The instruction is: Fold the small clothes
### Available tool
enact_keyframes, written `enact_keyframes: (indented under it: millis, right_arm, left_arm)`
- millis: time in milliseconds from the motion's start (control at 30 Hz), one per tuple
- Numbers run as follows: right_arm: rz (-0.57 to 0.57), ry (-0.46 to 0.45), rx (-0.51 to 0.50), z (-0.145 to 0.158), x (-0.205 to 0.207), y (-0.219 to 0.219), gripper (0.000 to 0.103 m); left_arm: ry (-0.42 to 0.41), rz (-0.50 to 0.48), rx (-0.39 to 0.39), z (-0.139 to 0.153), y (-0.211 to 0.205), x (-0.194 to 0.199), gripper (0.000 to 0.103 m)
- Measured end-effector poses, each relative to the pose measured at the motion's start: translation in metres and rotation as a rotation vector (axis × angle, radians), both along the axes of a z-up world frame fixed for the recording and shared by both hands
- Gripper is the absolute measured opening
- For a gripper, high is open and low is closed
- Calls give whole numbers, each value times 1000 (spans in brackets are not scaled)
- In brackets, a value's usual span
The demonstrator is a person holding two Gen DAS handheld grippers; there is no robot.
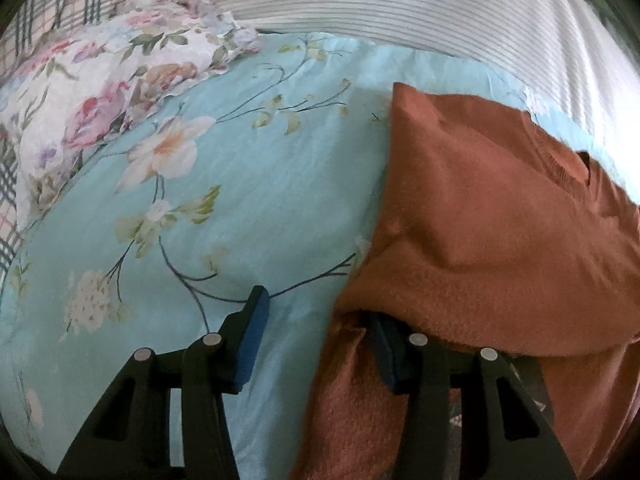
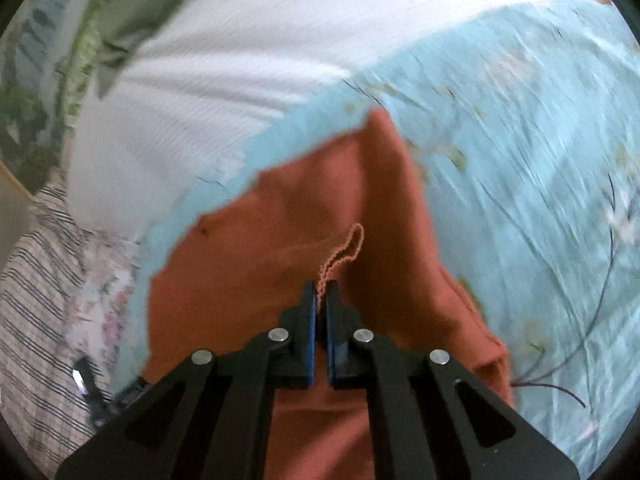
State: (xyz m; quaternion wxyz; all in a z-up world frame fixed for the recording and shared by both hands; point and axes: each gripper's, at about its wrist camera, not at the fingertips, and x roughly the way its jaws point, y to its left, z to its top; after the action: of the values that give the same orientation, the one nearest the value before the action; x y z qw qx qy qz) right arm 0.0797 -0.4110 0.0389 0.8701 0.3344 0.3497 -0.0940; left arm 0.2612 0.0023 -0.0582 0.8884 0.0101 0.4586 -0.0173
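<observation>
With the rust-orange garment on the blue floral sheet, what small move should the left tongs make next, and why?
Probably close the left tongs on the rust-orange fleecy garment: they are open, and the fabric's edge drapes over one finger. The right tongs are nearly shut on only a loose thread loop, so the light blue floral sheet still carries the garment.

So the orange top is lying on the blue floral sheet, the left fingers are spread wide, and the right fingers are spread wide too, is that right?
Not quite. The right wrist view shows the right gripper with its fingers nearly closed, pinching a loose thread of the orange top. The rest holds: the top lies on the blue floral sheet, and the left gripper has its fingers spread wide.
</observation>
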Motion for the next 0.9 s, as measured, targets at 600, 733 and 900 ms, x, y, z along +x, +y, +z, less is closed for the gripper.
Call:
enact_keyframes:
  millis: [600,733,900]
  right_arm:
    - [16,83,-135,-9,0,13,5]
    - [-66,87,-188,5,-17,5,5]
    - [99,4,-131,15,-4,28,5]
  left_arm:
    - [55,-200,20,10,-34,61,60]
    - [50,-140,31,-2,-30,72,67]
    - [42,-132,37,3,-29,55,67]
